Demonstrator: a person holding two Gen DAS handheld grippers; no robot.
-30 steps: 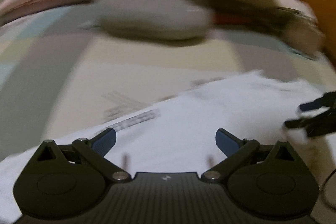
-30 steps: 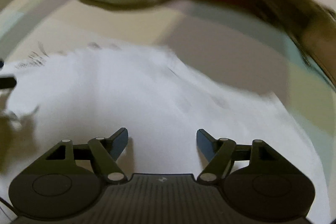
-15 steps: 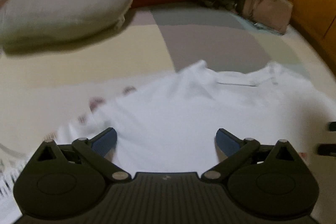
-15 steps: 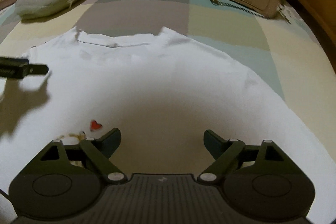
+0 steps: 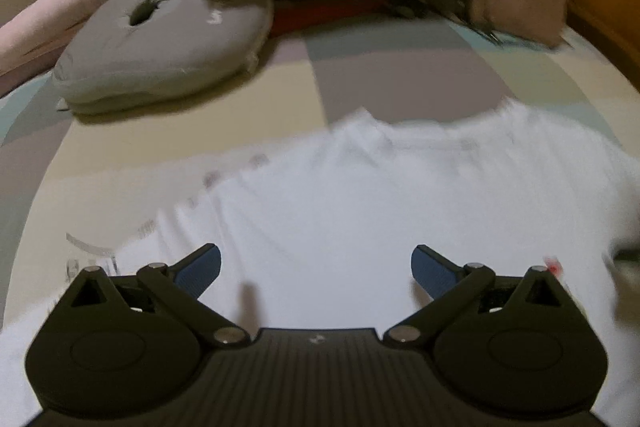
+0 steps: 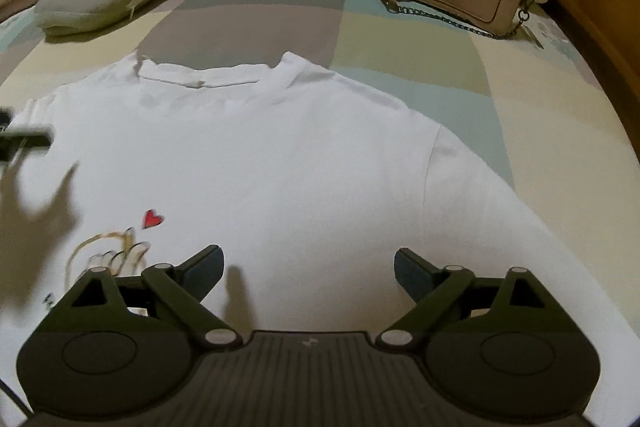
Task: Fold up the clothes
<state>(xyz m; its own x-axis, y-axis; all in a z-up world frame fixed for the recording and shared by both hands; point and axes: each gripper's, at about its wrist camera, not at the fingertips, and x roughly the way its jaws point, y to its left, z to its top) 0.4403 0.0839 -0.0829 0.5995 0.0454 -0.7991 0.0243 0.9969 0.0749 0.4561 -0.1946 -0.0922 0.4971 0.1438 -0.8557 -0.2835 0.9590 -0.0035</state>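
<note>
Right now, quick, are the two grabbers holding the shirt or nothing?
Left gripper: open, holding nothing, above the white T-shirt.
Right gripper: open, holding nothing, above the same T-shirt.

Open left tool (image 5: pixel 316 269) above white T-shirt (image 5: pixel 360 199)

shirt (image 6: pixel 280 163): hem hidden under the right gripper body; left sleeve cut off by the frame edge.
print (image 6: pixel 116 251): below the red heart (image 6: pixel 153 219), partly covered by the gripper; design unclear.
left gripper (image 6: pixel 24 139): beside the shirt's left shoulder, only a blurred tip inside the frame.
bag (image 5: pixel 516 11): motion-smeared in the left view.
collar (image 5: pixel 432 135): blurred, label unreadable.
</note>
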